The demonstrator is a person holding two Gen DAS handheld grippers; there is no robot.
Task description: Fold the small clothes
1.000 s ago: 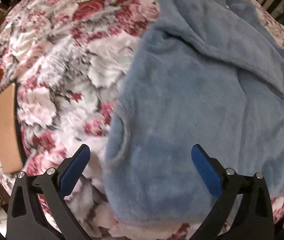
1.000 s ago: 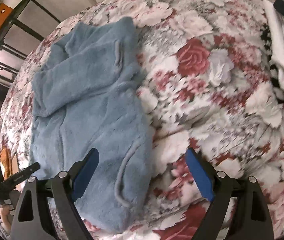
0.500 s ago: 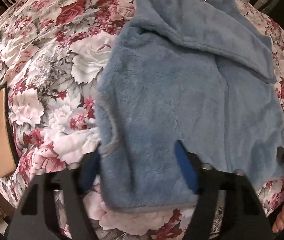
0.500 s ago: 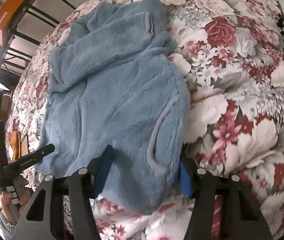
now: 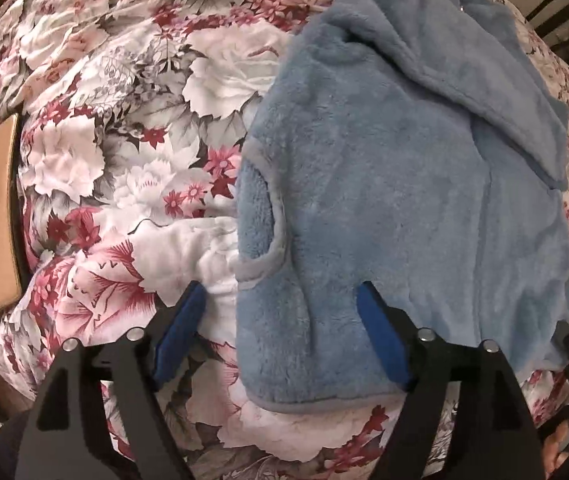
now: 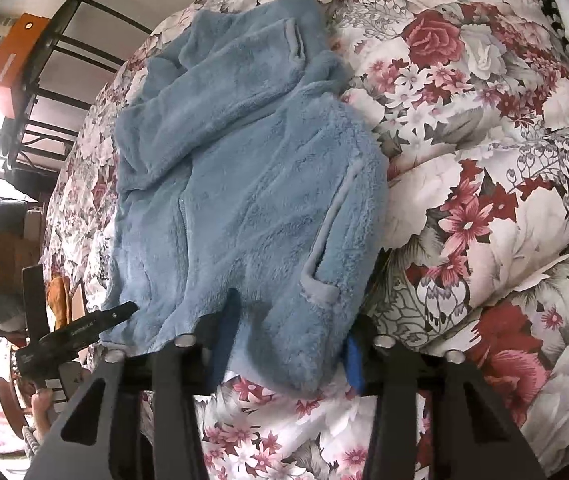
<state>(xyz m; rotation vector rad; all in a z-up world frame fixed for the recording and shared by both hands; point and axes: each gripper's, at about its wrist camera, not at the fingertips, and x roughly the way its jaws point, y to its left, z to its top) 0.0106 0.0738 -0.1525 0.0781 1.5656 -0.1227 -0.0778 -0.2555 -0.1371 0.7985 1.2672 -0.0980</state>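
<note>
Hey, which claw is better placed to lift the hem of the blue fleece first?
Right, probably. The right claw already pinches the blue fleece hem corner; the left claw straddles its edge, not visibly pinching.

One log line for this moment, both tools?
item: blue fleece jacket on floral bedspread | left tool: jaws just opening, astride hem corner, no grip | right tool: jaws just closing, pinching hem

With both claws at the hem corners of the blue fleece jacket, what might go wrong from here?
1. The left claw straddles only the jacket edge; one pad sits over the floral bedspread, so it may pinch that too.
2. The right claw has been closing on thick fleece near the pocket and may catch only the top layer.
3. The folded sleeve could slide off when lifted.
</note>
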